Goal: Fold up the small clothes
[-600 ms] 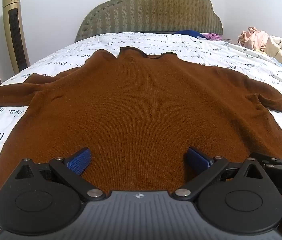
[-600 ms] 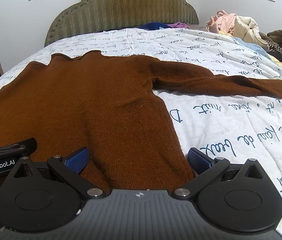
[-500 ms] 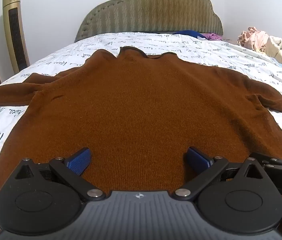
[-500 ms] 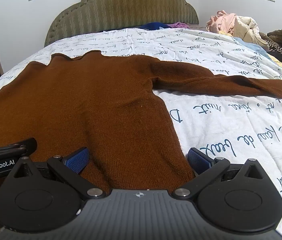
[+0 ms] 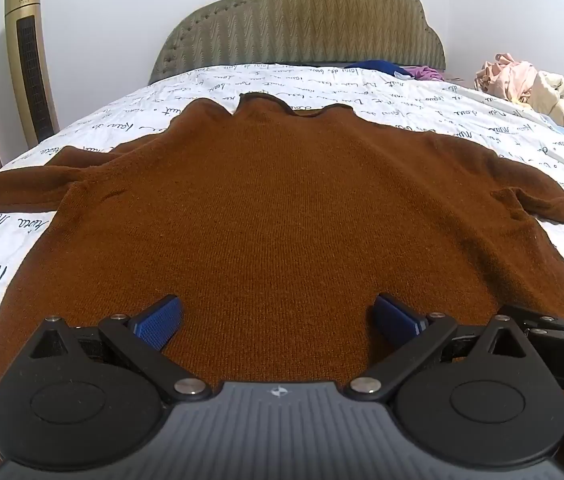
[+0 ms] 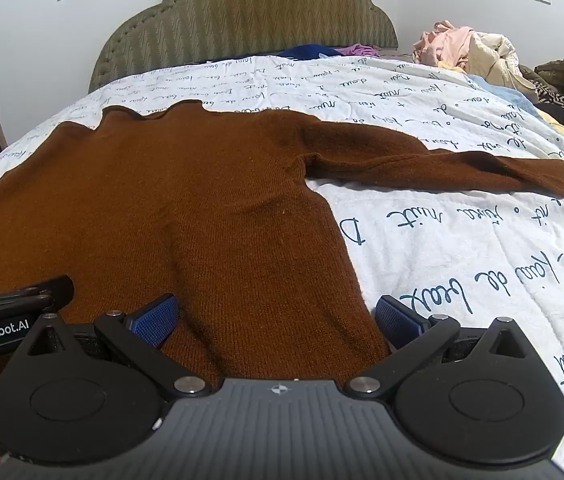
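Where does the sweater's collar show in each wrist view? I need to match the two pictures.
Left wrist: the wavy collar sits top centre, at the far end of the brown sweater, straight ahead of the open left gripper.
Right wrist: the collar sits upper left, left of the open right gripper.
Shared landmark: the padded headboard behind the collar.
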